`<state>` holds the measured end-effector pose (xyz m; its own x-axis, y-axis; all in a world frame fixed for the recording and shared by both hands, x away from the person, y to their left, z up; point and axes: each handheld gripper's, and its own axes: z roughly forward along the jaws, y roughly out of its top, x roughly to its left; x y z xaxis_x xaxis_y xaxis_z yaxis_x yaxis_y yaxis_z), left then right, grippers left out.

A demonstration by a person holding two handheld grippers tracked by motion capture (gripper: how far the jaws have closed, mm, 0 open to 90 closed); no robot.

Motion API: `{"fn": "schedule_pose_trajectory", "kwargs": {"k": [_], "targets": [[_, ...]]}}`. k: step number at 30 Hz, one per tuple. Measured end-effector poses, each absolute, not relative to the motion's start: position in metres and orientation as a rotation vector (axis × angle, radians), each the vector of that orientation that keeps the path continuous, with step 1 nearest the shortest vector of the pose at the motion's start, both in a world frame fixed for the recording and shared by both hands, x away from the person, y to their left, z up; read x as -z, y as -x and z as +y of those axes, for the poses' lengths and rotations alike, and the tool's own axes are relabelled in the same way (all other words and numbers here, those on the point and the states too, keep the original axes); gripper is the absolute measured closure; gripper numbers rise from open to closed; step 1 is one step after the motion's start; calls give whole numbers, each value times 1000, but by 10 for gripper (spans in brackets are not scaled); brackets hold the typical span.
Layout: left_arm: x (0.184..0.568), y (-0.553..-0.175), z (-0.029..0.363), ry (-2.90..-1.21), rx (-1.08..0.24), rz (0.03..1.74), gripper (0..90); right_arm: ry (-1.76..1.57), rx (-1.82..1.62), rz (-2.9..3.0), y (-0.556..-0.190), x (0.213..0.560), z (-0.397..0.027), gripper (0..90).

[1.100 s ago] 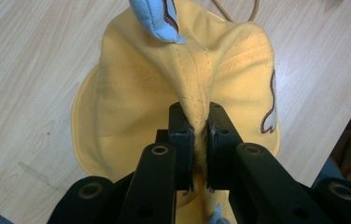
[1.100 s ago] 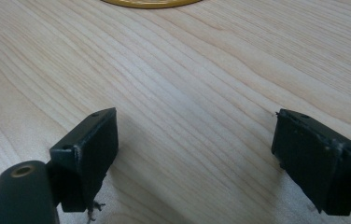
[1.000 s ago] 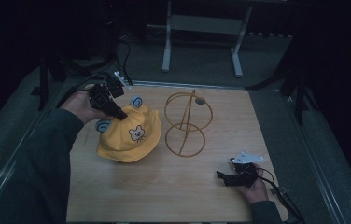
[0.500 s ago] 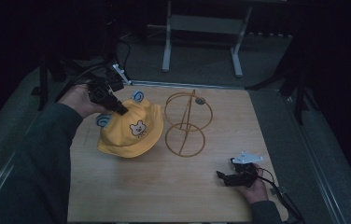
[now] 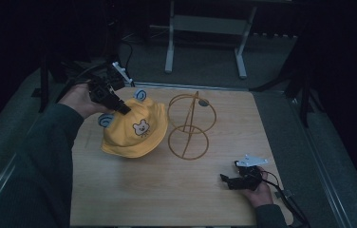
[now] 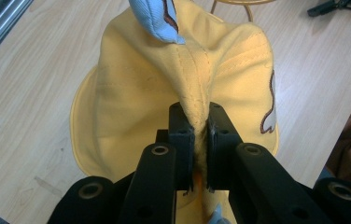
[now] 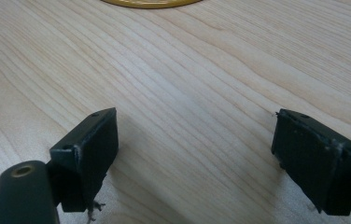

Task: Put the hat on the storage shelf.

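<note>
Dark surroundings frame a pale wooden table (image 5: pixel 134 194) seen from above, with grey flooring and the legs of a metal frame in the upper part of the high view.

Left of centre on the table lies a yellow hat (image 5: pixel 136 130) with a small bear face on its front and two pale blue ears, one at its upper edge and one at its left side. A person's left hand, in a dark green sleeve, enters from the lower left of the high view and holds the left gripper (image 5: pixel 119 107) at the hat's upper left. In the left gripper view, its two black jaws are pinched together on a raised fold of the hat's (image 6: pixel 136 93) yellow fabric along a stitched seam, with one blue ear (image 6: pixel 157 18) at the top of that frame. The hat's crown is drawn up toward the jaws while its brim hangs low over the table.

Just right of the hat stands a gold wire stand (image 5: pixel 188 126), made of an upright ring above a flat ring base, close beside the hat's brim.

At the lower right of the high view, the person's right hand rests on the table holding the right gripper (image 5: pixel 225 179), well apart from the hat. In the right gripper view, its two black jaws stand wide apart with bare wood between them, and the stand's gold base (image 7: pixel 150 2) shows at the top edge.
</note>
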<state>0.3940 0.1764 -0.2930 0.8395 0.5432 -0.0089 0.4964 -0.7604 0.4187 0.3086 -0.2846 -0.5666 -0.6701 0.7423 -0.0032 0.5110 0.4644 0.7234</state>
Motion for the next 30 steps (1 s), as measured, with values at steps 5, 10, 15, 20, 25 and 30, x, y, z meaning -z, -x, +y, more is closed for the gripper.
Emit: {"fn": "schedule_pose_trajectory", "kwargs": {"k": [5,10,15,20,25,30], "targets": [[290,-396,178,-2603,-168,789,833,-1064,-1024,2399,-309,567,-285,145],[281,-396,177,-2592,-182,789,833,-1064,-1024,2399,-309,567,-285,145],[271,-396,177,-2576,-206,792,833,-1065,-1025,2399,-309,567,-285,145],[260,-396,179,-2551,-215,779,833,-1065,-1026,2399,-309,567,-285,145],[257,-397,177,-2535,-226,776,833,-1064,-1026,2398,-309,567,-285,145],[256,-398,175,-2520,-227,772,833,-1064,-1026,2398,-309,567,-285,145]]}}
